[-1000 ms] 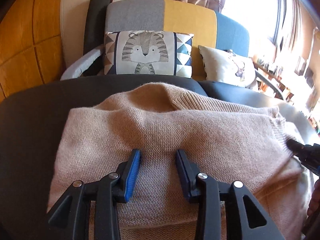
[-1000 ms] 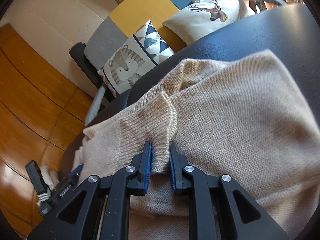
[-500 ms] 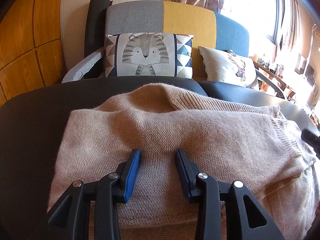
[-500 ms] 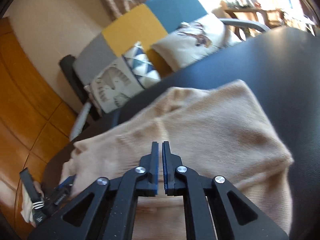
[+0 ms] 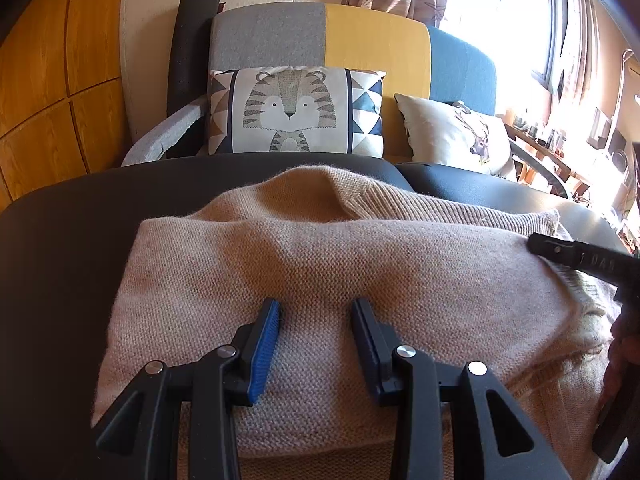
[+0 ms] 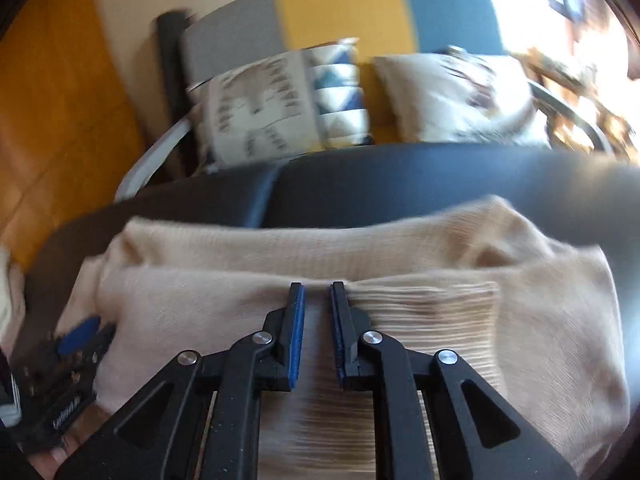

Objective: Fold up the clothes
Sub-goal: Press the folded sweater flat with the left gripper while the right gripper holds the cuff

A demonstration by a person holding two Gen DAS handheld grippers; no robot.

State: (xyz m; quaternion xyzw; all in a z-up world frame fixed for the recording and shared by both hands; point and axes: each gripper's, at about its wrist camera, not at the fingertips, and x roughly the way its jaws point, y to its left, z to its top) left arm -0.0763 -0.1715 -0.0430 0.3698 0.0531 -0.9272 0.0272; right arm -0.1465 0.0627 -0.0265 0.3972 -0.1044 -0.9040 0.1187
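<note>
- We logged the left claw (image 5: 316,312) with jaws set wide apart, nothing between them, tips low over the near part of the beige sweater (image 5: 320,264).
- We judged that spread pose as pinning or smoothing the knit flat, or a pause between grips; the view did not show whether the tips touched the cloth.
- We logged the right claw (image 6: 318,292) with jaws apart by a narrow gap, only knit seen behind the gap, nothing pinched.
- Its tips sat over a ribbed band (image 6: 420,304) of the sweater; the right wrist view was motion-blurred, so we could not tell contact.
- In the left wrist view the right claw (image 5: 576,256) came in from the right edge, lying across the sweater's right end.
- The sweater lay on the dark desk (image 5: 60,248), already doubled: one layer lay over another, with a ribbed edge (image 5: 440,204) poking out at the far side.
- We read it as partly folded; whether more folds were due we could not settle.
- Beyond the desk stood a sofa (image 5: 320,36) in grey, yellow and blue, with a tiger cushion (image 5: 294,110) and a deer cushion (image 5: 456,136) on it.
- Containers: we saw none in either view, so nothing to report on contents.
</note>
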